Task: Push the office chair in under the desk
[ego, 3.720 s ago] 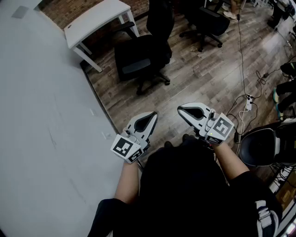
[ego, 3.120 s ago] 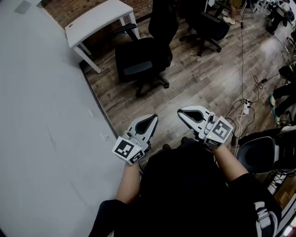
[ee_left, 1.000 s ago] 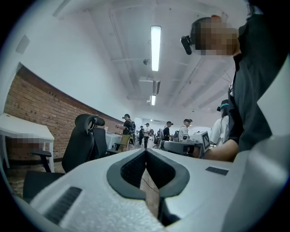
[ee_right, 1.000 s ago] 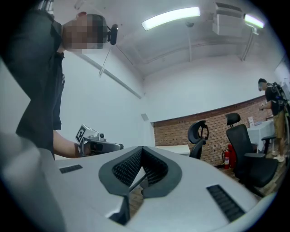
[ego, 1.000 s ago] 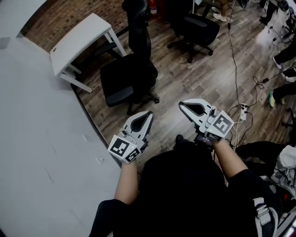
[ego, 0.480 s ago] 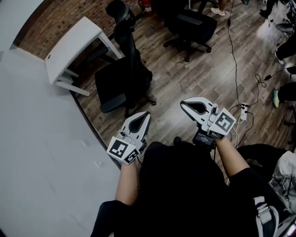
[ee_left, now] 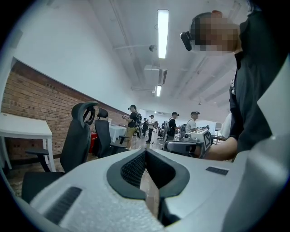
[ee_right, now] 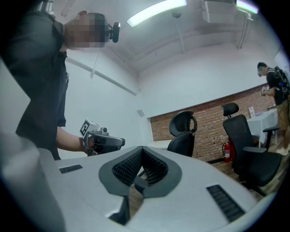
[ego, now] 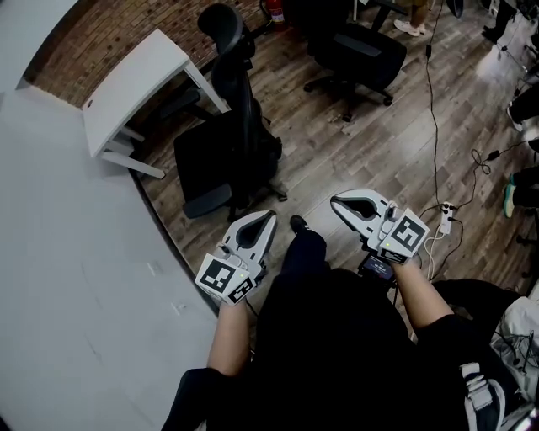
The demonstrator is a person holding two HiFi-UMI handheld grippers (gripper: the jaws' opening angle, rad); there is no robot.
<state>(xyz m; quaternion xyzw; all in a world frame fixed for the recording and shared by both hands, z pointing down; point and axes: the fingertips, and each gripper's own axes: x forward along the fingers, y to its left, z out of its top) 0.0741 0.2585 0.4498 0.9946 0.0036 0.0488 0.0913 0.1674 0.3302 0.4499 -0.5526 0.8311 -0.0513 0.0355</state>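
Both claws are fully closed and hold nothing. In the left gripper view the left gripper (ego: 268, 218) has its ribbed pads pressed tip to tip, and it is the same for the right gripper (ego: 338, 202) in its own view. We see both held side by side, apart, in front of the person's dark torso and above the wooden floor (ego: 370, 135). Neither touches anything. The person's shoe (ego: 298, 224) shows on the floor between them. The office chair (ego: 227, 151), black with a tall back and a headrest, stands ahead of the left gripper and well apart from both. It is just in front of the white desk (ego: 135, 84), with its backrest on our side and its seat toward the desk. One armrest reaches toward the desk's edge, but most of the seat is out in the open rather than under the top. We cannot tell whether the chair touches a desk leg. The desk sits against the brick wall (ego: 93, 34) where that meets a pale wall (ego: 67, 295) at the left. A second black chair (ego: 358, 50) stands farther off, with a red fire extinguisher (ego: 274, 10) by the bricks near it. A cable (ego: 434, 101) runs across the floor to a power strip (ego: 444, 220) just right of the right gripper. Other people (ee_left: 133, 120) stand far back in the room.
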